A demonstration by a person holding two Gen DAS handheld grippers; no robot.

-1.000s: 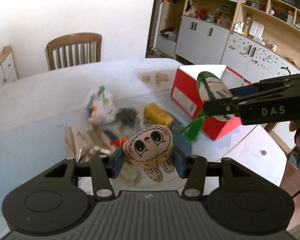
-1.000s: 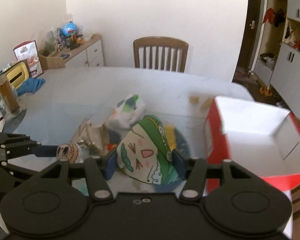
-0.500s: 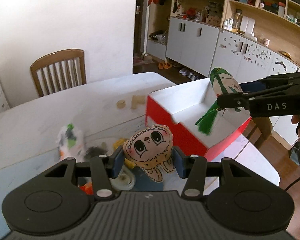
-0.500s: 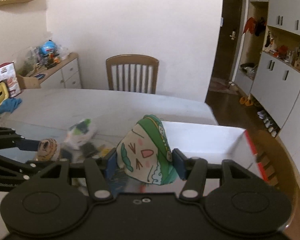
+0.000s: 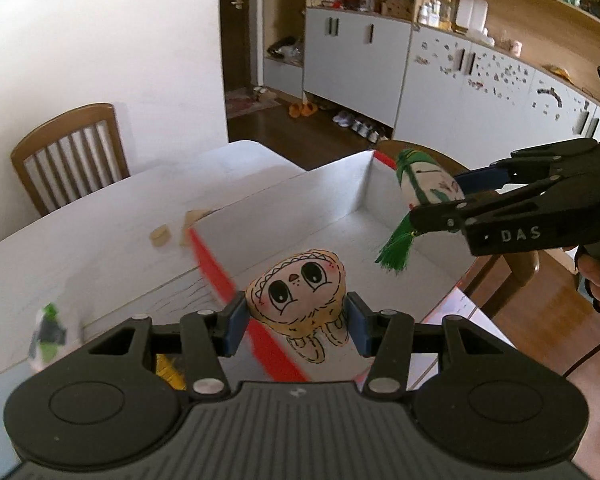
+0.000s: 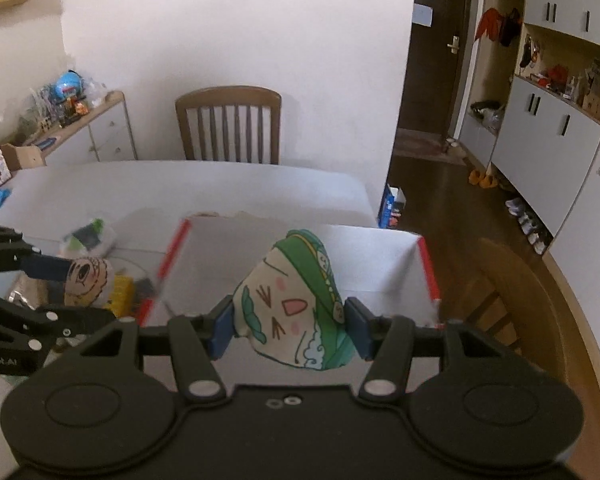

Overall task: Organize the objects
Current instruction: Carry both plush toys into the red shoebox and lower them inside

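Note:
My left gripper [image 5: 296,322] is shut on a tan plush doll with a drawn face [image 5: 300,294], held in the air over the near edge of the red box with a white inside [image 5: 300,216]. The right gripper [image 6: 286,328] is shut on a green and cream plush with a cartoon face [image 6: 296,300], hanging above the same box [image 6: 228,256]. In the left wrist view that green plush [image 5: 424,182] and its green tassel [image 5: 394,248] hang over the box's far right corner. The tan doll [image 6: 86,280] shows at the left of the right wrist view.
A pile of small items stays on the white table [image 6: 180,188] left of the box: a plastic bag [image 6: 88,234], a yellow pack [image 6: 120,294]. Two wooden blocks [image 5: 176,230] lie beside the box. Wooden chairs [image 6: 228,124] stand at the table's far side and right end [image 6: 508,288].
Both grippers have carried their plush toys to the right, from above the pile of items to above the open red box. The grips have not changed.

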